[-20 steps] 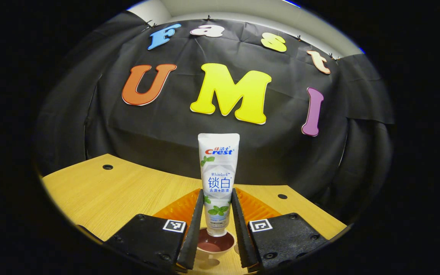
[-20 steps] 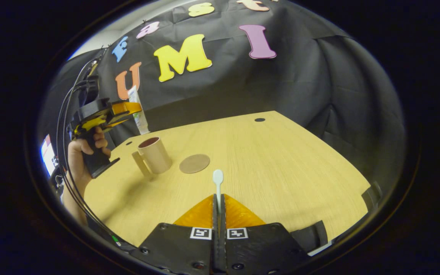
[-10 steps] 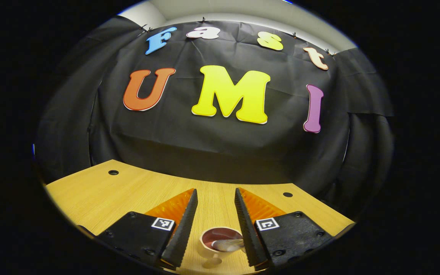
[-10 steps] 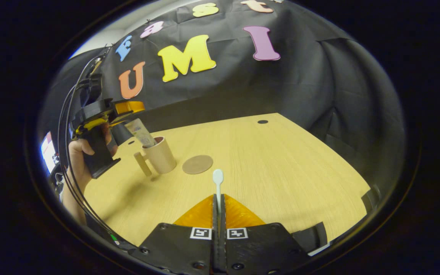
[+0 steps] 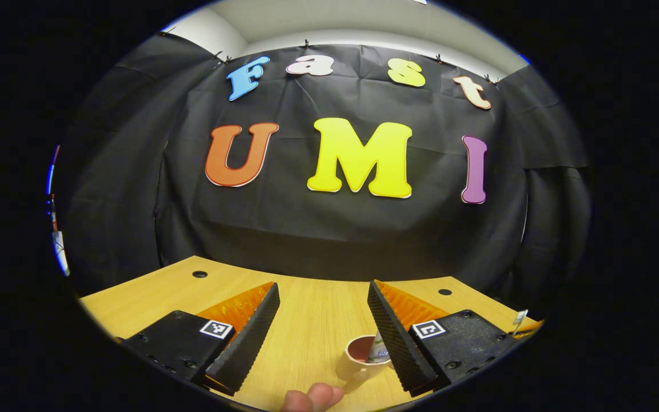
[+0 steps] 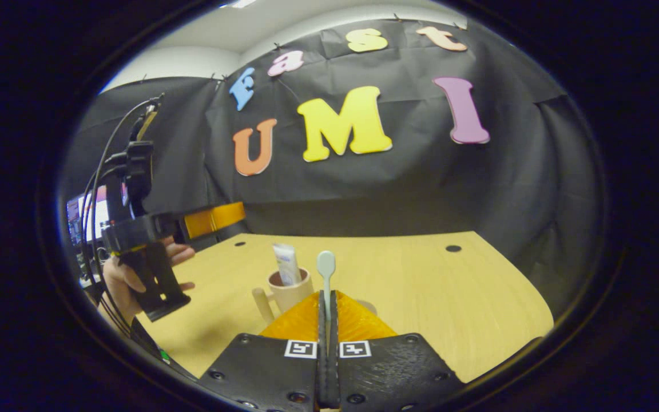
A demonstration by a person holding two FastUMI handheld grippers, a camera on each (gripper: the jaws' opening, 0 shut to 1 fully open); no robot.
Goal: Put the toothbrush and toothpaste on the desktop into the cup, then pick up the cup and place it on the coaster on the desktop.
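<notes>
Now we've got the toothpaste (image 6: 286,263) standing in the cup (image 6: 290,296) on the desktop (image 6: 421,286), left gripper (image 5: 324,326) jaws wide apart w/ nothing between, right gripper (image 6: 327,309) clamped on the toothbrush (image 6: 326,274) handle, a light, stiff, prob. slippery stick, so grip low.

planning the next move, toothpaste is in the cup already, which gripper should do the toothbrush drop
Right. The right gripper is already shut on the toothbrush and points toward the cup, where the toothpaste stands. The left gripper is open with nothing between its fingers, off to the cup's side.
</notes>
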